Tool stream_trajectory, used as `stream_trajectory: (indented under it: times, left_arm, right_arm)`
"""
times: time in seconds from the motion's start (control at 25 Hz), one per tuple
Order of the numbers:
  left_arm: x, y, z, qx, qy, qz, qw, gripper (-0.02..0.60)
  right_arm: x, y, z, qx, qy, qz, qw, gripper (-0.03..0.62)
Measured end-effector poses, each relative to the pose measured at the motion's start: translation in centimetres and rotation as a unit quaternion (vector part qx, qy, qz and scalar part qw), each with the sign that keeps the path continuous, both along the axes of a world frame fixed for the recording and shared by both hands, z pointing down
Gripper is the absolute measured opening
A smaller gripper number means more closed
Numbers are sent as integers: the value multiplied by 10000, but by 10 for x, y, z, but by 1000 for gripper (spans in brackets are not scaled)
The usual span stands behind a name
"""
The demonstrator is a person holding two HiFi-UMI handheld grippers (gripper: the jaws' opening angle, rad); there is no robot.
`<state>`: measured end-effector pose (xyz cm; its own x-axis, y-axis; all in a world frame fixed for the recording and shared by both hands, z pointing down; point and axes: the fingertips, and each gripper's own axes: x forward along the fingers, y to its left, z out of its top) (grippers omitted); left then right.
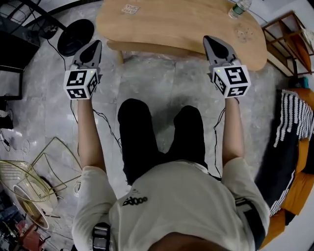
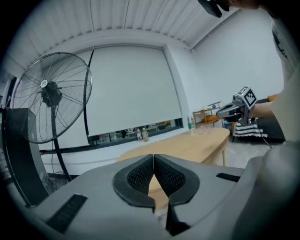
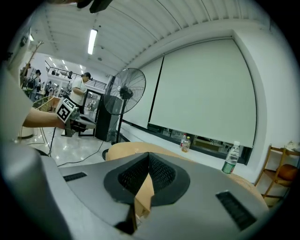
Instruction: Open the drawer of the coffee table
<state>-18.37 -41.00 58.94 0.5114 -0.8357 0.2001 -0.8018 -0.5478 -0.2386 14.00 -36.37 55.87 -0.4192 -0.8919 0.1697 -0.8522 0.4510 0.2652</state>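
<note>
We see the grey floor (image 1: 162, 83) and on it the long wooden table (image 1: 181, 24), which stands in front of the person. Under the near edge of the table runs a paler band (image 1: 147, 46); we cannot tell if it is the drawer front. The left claw (image 1: 95, 45) and the right claw (image 1: 210, 40) both point toward this near edge, each clenched with nothing between its jaws. A bottle (image 1: 239, 8) stands at the far right corner of the table.

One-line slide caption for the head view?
Person holds left grey gripper and right grey gripper, both shut, before a light oval wooden coffee table bearing a clear plastic bottle.
</note>
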Motion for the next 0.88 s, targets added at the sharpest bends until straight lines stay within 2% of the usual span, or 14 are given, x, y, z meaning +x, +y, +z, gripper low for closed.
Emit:
stream_trajectory:
  times: [0.12,0.24,0.48,0.68,0.88]
  left_arm:
    - [12,5,35,74,-58,44,9999,18]
    - [14,13,68,58,-17,-84,9999,18]
    - [14,26,139,-408,-15,-282,9988,20]
    - [5,22,177,-666,91,-405,9969,20]
    - [-1,5,192,-746,144,-405,9963,39]
  right_arm:
    - [13,7,36,42,82,82,9999,5]
    - [21,14,75,-28,19,108,9999,5]
    - [32,19,139,-395,-225,77,9989,5]
    - [24,10,179,-626,-224,79,9978,5]
    - [20,-3,201,-838,-201,31,9963,14]
